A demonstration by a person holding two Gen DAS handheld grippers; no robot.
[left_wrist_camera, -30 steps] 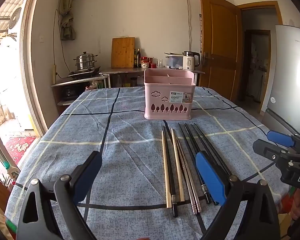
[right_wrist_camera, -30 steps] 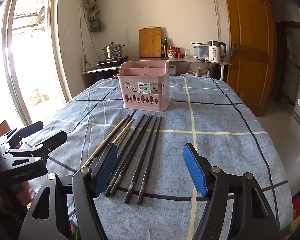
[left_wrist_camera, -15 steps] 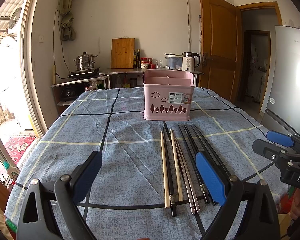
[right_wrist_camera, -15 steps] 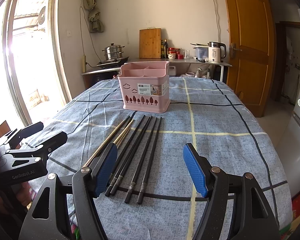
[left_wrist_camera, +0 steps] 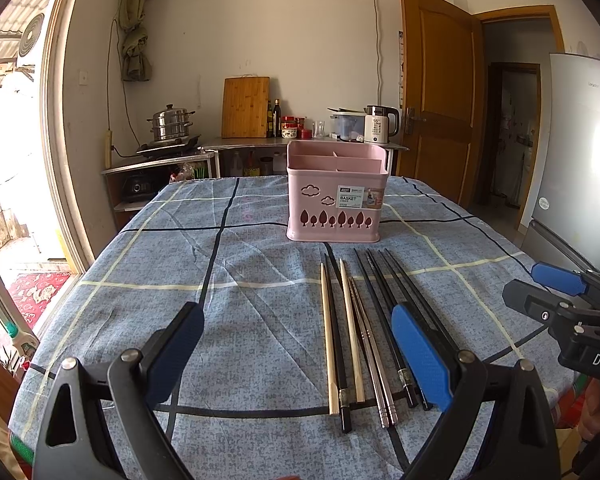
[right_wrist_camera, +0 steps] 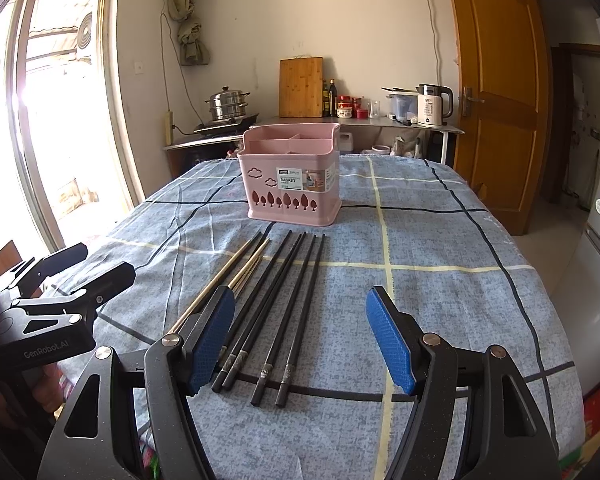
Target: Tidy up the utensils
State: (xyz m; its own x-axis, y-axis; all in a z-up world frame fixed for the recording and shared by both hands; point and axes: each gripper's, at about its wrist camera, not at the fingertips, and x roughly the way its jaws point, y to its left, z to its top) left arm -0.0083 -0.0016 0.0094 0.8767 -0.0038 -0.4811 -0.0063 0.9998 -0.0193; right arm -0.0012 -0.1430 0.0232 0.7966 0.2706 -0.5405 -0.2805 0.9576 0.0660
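So both grippers hover over the near edge of the tabletop (left_wrist_camera: 132,280) and neither holds anything. The left gripper (left_wrist_camera: 300,352) is spread wide over bare cloth, with its right pad just over the dark sticks. The right gripper (right_wrist_camera: 300,336) is spread wide too, its left pad sitting over the handle ends of the row.

The chopsticks (left_wrist_camera: 360,332) lie flat in a tight row pointing toward the far edge: a couple of pale wooden ones (left_wrist_camera: 327,340), a metal pair (left_wrist_camera: 374,360), and several black ones (right_wrist_camera: 288,304). The pink basket (left_wrist_camera: 336,200) stands upright just past their tips, roughly mid-table, and its compartments look empty from here.

What I'd worry about: the sticks lie so close together that a wide pinch probably grabs neighbours too, or nudges the rest out of line. They're thin and flat on a soft cloth, so the pads might snag fabric or roll one away. A lopsided grip near the handle end could let the stick tilt and miss its compartment.
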